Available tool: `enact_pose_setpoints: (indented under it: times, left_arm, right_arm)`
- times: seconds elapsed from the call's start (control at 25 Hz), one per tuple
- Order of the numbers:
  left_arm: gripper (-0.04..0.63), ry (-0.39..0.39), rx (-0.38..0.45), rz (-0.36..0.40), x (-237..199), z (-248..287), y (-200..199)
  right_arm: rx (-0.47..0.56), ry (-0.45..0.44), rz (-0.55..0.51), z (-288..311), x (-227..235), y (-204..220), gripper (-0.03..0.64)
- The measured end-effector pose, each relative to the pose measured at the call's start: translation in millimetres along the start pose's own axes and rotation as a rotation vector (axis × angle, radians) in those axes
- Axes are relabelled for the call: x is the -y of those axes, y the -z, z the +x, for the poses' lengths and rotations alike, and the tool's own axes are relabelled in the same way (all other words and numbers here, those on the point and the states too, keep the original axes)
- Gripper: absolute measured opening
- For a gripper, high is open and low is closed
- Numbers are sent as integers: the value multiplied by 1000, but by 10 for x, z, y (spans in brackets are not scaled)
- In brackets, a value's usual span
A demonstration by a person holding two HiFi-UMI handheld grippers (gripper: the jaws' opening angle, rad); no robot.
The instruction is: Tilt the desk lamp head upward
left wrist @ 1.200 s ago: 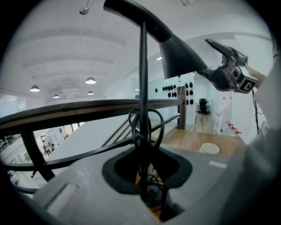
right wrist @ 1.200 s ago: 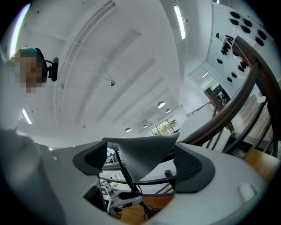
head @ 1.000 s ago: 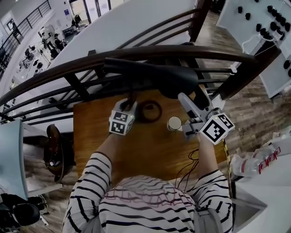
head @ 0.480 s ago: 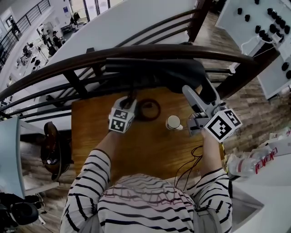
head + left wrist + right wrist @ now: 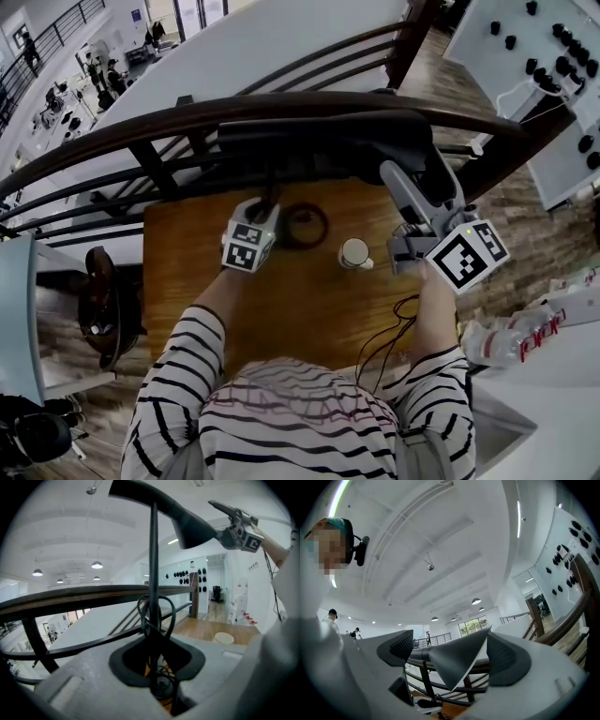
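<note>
Head view puts the black desk lamp [image 5: 319,141] at the far edge of the brown wooden table top [image 5: 187,281], close against the dark curved railing [image 5: 112,150]. The left gripper [image 5: 265,208] is clenched on the lamp's thin black upright stem [image 5: 153,559], steadying it. The right gripper [image 5: 401,183] grasps the dark grey cone-shaped lamp head [image 5: 457,660], high above the table. In the left gripper view the shade end looks no higher than the stem end, so the tilt seems begun but unfinished. More lift, then release, remains.
</note>
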State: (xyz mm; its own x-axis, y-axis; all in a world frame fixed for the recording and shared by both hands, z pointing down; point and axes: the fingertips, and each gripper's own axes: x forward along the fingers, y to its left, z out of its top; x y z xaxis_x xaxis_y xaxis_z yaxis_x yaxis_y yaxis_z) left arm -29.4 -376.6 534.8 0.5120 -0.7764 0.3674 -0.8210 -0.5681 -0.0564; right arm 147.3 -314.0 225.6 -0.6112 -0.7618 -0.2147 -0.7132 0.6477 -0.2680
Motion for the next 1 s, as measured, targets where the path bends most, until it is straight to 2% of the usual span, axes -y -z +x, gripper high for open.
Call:
enact_pose_setpoints:
  times: [0.64, 1.0]
  left_arm:
    - [69, -26, -11, 4, -4, 1, 14]
    - [69, -29, -25, 4, -9, -7, 54]
  right_arm:
    - [12, -33, -54, 52, -245, -284, 483]
    - [14, -38, -72, 24, -324, -278, 483]
